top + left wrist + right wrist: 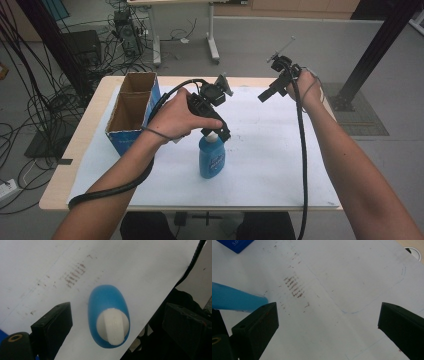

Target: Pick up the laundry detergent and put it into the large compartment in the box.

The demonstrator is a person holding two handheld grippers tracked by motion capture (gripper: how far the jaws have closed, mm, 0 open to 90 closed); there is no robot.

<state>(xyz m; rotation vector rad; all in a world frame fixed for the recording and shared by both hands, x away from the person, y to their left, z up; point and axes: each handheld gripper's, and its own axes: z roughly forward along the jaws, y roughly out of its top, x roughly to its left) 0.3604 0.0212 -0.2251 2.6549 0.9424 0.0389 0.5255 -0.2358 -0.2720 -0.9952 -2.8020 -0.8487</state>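
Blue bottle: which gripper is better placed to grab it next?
Left. The left gripper hangs right above the blue bottle, jaws open either side of its white cap. The right gripper is raised far off.

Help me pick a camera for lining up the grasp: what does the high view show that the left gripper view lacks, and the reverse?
The high view adds the open brown cardboard box, the right gripper held up, and the blue plastic bottle's label side. The left gripper view adds the white cap seen from straight above, between open jaws, untouched. Both show the bottle and the white table sheet.
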